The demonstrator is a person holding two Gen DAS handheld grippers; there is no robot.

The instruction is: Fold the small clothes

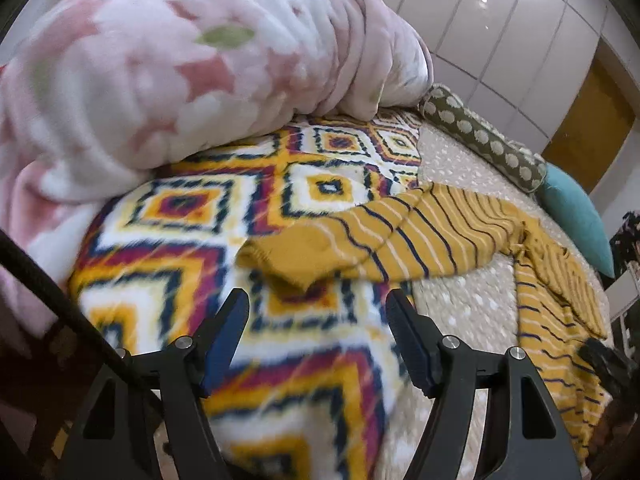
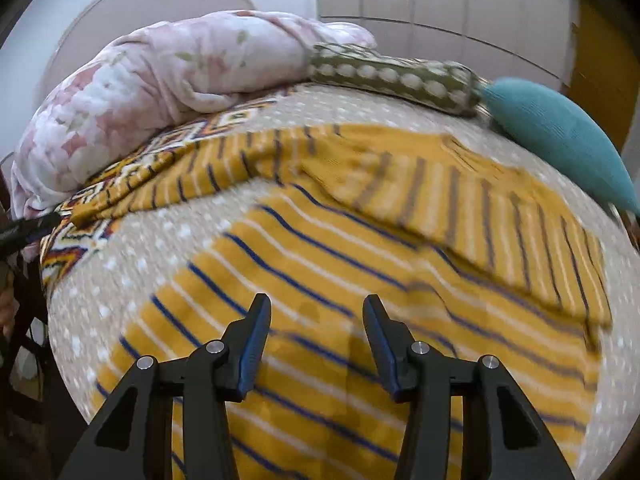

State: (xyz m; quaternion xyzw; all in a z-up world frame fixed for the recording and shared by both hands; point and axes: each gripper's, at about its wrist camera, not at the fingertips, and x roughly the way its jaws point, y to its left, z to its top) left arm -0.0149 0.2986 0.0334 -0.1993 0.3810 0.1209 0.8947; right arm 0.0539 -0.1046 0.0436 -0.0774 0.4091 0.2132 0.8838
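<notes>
A mustard-yellow sweater with navy and white stripes (image 2: 320,264) lies spread on the bed. One sleeve (image 1: 360,240) stretches left onto a patterned blanket, its plain cuff (image 1: 288,256) just beyond my left gripper (image 1: 318,300), which is open and empty above the blanket. My right gripper (image 2: 316,304) is open and empty, hovering over the sweater's body. The other sleeve (image 2: 500,216) is folded across the upper right of the body.
A pink floral blanket (image 1: 180,60) is heaped at the head of the bed. A diamond-patterned blanket (image 1: 200,208) covers the left side over a beige dotted sheet (image 2: 132,256). An olive dotted bolster (image 2: 400,76) and teal pillow (image 2: 560,128) lie along the far edge.
</notes>
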